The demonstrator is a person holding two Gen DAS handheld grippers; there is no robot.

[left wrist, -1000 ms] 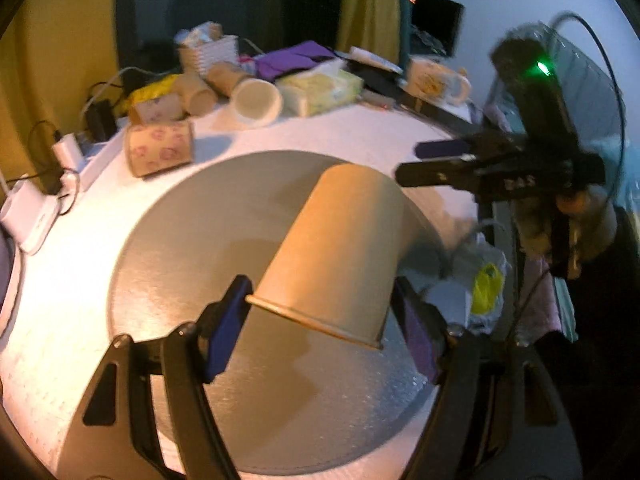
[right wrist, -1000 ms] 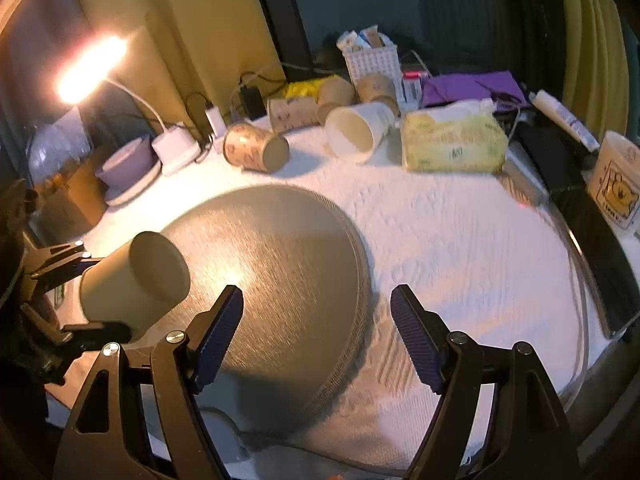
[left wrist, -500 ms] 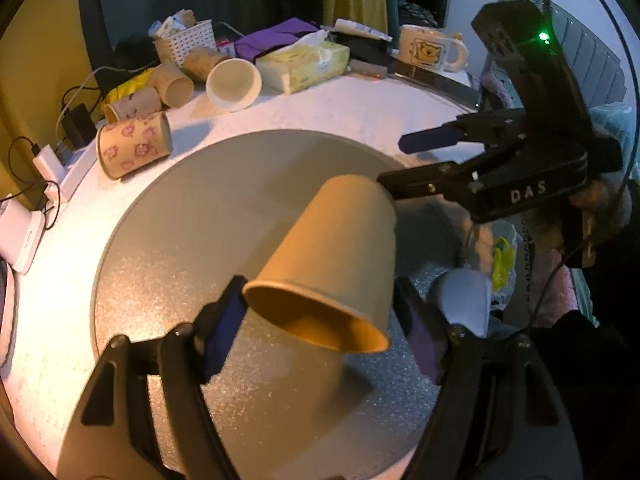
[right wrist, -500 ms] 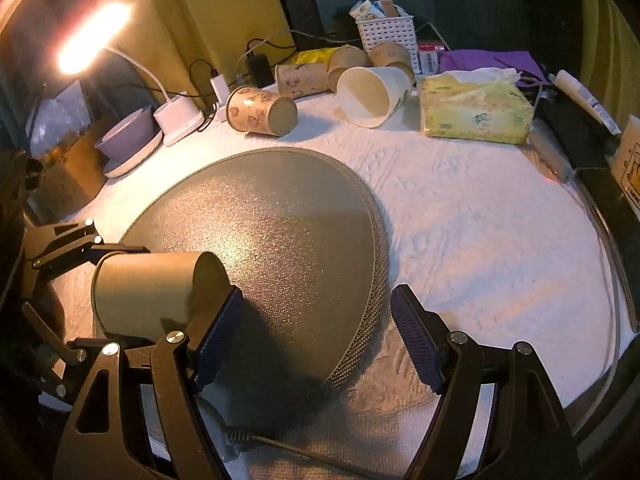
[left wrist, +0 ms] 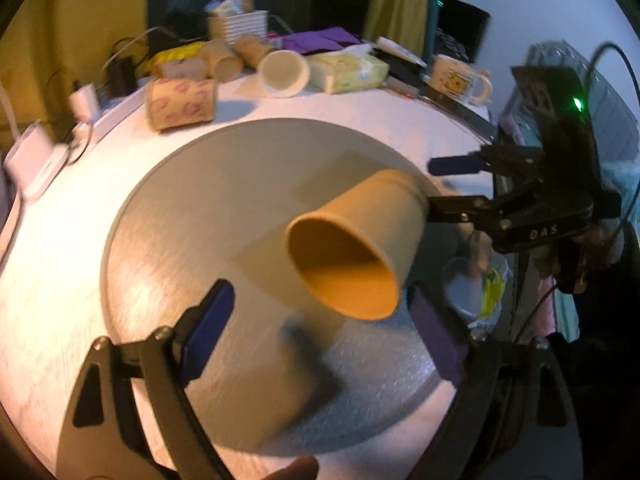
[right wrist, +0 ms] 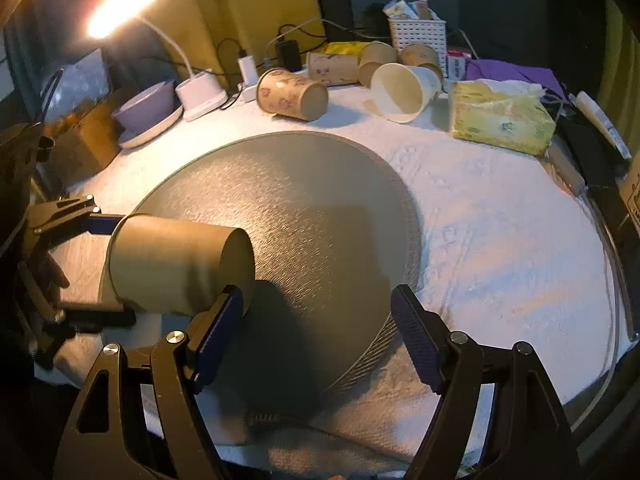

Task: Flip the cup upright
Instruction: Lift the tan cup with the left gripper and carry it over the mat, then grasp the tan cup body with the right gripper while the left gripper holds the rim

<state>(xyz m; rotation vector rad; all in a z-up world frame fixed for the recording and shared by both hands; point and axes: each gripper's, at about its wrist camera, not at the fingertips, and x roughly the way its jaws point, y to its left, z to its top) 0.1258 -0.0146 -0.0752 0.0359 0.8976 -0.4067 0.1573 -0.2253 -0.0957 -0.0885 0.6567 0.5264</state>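
so the brown paper cup [left wrist: 352, 248] is lying sideways over the near part of the round grey mat [right wrist: 300, 200], mouth pointing at the left wrist cam and base pointing at the right one. There's a shadow on the mat under it, so it looks lifted, but I can't say for sure

left gripper [left wrist: 320, 324] has its jaws apart. The cup's rim sits in the gap, and the left-side pad [left wrist: 208, 320] is clearly off the rim, while the other pad is tucked behind the rim so I can't tell if it touches. Right gripper [right wrist: 316, 320] is spread wide and holds nothing. The cup's base is right by its left finger [right wrist: 218, 330], and contact is unclear

room-wise, most of the mat is bare, and the white cloth [right wrist: 500, 240] right of the mat's edge is open too. The clutter is all along the far edge: a patterned cup [right wrist: 292, 94] and a white cup [right wrist: 404, 88] on their sides, a tissue box [right wrist: 500, 124], a basket [right wrist: 418, 34], a mug [left wrist: 456, 80] and a lit lamp [right wrist: 124, 4], well apart from the brown cup

vs half a second ago: the left pads were pinching the rim with the mouth angled down, now they've opened a bit and the mouth faces the cam more. The base has also swung closer to the right gripper
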